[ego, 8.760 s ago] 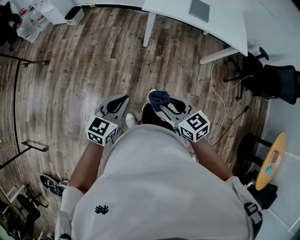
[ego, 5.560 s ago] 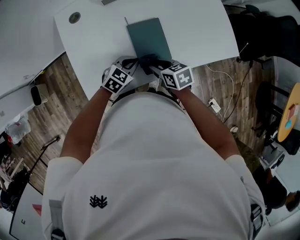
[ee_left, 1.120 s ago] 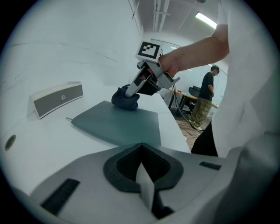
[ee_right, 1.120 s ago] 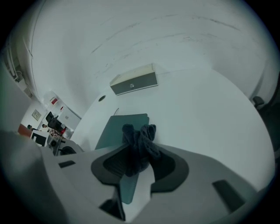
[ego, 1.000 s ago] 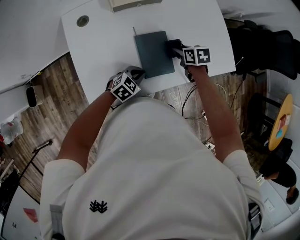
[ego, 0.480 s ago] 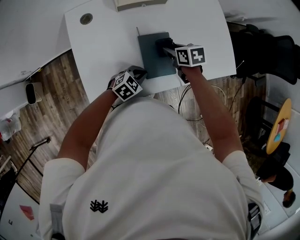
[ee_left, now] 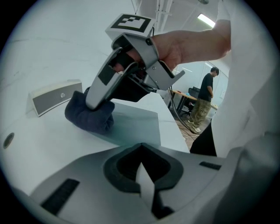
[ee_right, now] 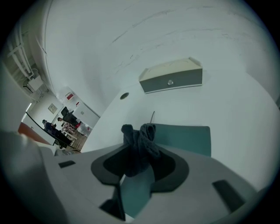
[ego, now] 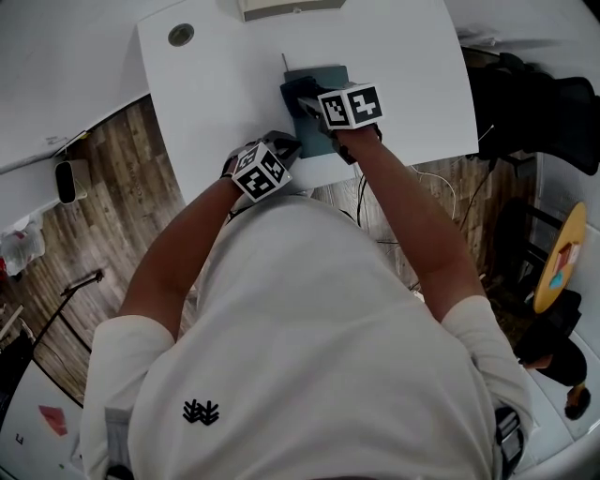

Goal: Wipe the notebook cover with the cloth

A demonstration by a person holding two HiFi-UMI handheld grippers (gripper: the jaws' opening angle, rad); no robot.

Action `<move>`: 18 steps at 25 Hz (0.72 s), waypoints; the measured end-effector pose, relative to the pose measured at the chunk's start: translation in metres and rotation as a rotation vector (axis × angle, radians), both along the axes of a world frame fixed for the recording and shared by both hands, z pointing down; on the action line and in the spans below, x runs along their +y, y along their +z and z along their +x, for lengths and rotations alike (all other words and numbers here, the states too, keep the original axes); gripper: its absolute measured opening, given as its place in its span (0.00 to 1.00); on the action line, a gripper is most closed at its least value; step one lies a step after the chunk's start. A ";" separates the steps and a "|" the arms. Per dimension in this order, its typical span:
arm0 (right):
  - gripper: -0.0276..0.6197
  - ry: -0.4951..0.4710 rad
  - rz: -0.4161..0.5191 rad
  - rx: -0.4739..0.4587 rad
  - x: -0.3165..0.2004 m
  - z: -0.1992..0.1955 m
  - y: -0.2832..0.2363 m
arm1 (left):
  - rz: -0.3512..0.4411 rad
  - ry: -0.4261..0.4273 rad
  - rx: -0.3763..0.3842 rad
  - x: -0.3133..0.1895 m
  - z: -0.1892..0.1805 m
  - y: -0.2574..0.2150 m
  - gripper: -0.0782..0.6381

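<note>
A teal notebook [ego: 323, 75] lies flat on the white table [ego: 225, 84]. My right gripper [ego: 300, 98] is shut on a dark blue cloth [ego: 292, 91] and holds it down on the cover's left part. In the right gripper view the bunched cloth [ee_right: 140, 140] sits between the fingers, with the notebook [ee_right: 186, 138] just beyond. The left gripper view shows the cloth [ee_left: 89, 116] resting on the notebook [ee_left: 133, 127] under the right gripper [ee_left: 98, 103]. My left gripper [ego: 286, 143] stays at the notebook's near left corner, its jaws [ee_left: 141, 164] together and empty.
A grey-fronted box [ego: 291, 7] stands behind the notebook, also in the right gripper view [ee_right: 173, 78]. A round cable hole [ego: 181, 35] is at the table's far left. The table's near edge runs just below my grippers. A black chair [ego: 534, 103] and cables [ego: 431, 178] lie to the right.
My right gripper has slid the cloth leftward across the cover, from the notebook's right edge to its left part. The left gripper has stayed at the near left corner.
</note>
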State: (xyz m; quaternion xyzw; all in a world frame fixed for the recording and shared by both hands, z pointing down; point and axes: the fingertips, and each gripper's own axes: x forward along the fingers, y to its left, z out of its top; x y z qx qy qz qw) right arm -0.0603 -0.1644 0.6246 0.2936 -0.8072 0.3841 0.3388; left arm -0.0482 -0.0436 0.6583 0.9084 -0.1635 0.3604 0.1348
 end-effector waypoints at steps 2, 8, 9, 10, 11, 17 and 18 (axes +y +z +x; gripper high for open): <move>0.25 -0.002 0.000 0.004 -0.001 -0.002 0.002 | -0.001 0.001 0.000 0.000 -0.001 0.000 0.12; 0.25 0.045 -0.006 0.009 -0.005 0.022 0.006 | -0.004 0.002 0.001 0.001 0.000 -0.001 0.12; 0.25 0.054 -0.006 0.014 -0.006 0.028 0.006 | -0.004 0.004 0.001 0.001 0.000 0.000 0.12; 0.25 0.064 -0.005 0.018 -0.007 0.033 0.007 | -0.004 0.005 0.002 0.001 -0.001 0.000 0.12; 0.25 0.074 -0.003 0.023 -0.008 0.040 0.007 | -0.004 0.006 0.002 0.001 -0.001 0.000 0.12; 0.25 0.126 0.005 0.064 -0.015 0.085 0.009 | -0.007 0.008 0.001 0.002 -0.002 -0.001 0.12; 0.25 0.136 0.006 0.071 -0.017 0.093 0.010 | -0.007 0.009 0.001 0.003 -0.002 -0.001 0.12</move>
